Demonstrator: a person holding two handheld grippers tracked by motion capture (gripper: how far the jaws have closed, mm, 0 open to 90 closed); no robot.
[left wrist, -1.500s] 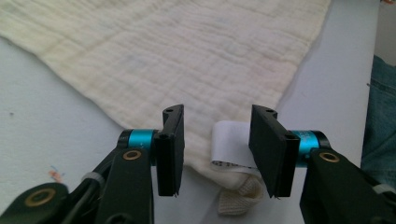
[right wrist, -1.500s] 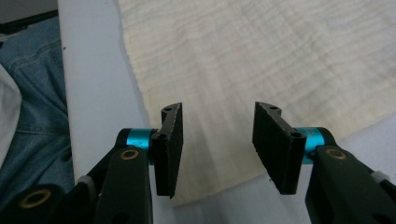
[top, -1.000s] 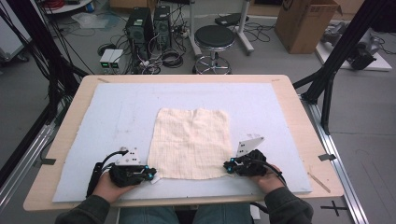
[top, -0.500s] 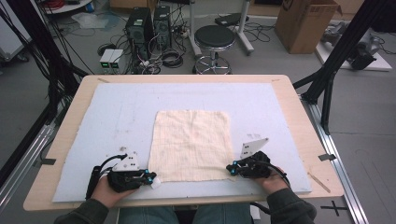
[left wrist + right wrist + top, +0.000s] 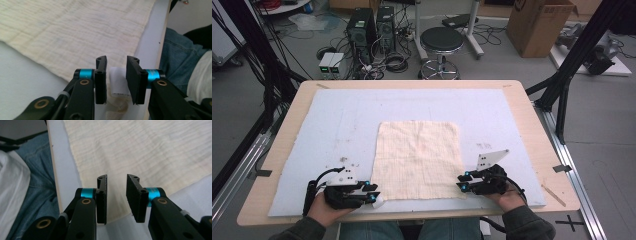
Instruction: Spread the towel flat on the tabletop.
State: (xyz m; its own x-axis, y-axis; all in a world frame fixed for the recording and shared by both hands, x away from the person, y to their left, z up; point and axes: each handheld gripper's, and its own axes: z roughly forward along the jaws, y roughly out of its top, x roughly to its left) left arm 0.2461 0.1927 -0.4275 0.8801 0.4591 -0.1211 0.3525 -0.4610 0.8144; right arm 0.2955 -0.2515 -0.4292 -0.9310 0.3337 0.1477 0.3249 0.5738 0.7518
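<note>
A cream woven cloth [image 5: 419, 157] lies spread flat on the white mat [image 5: 337, 115]. My left gripper [image 5: 373, 192] sits at its near-left corner. Its jaws have just been opening, and they stand apart around the cloth's white label [image 5: 117, 82] without pressing it [image 5: 116, 75]. My right gripper [image 5: 462, 182] is at the near-right corner. Its jaws have just been opening too, and the cloth's edge [image 5: 150, 150] lies loose under the gap between them [image 5: 116, 195]. Both grippers lie low, pointing inward along the near edge.
The mat covers a wooden table [image 5: 287, 130], whose near edge is right behind the grippers. The person's jeans [image 5: 175, 57] show past that edge. Beyond the table stand a stool [image 5: 442, 40], computer towers [image 5: 367, 25] and a cardboard box [image 5: 539, 25].
Both grippers' jaws have parted and let go of the cloth's near corners. The hands have hardly shifted, and the cloth lies flat as before.
</note>
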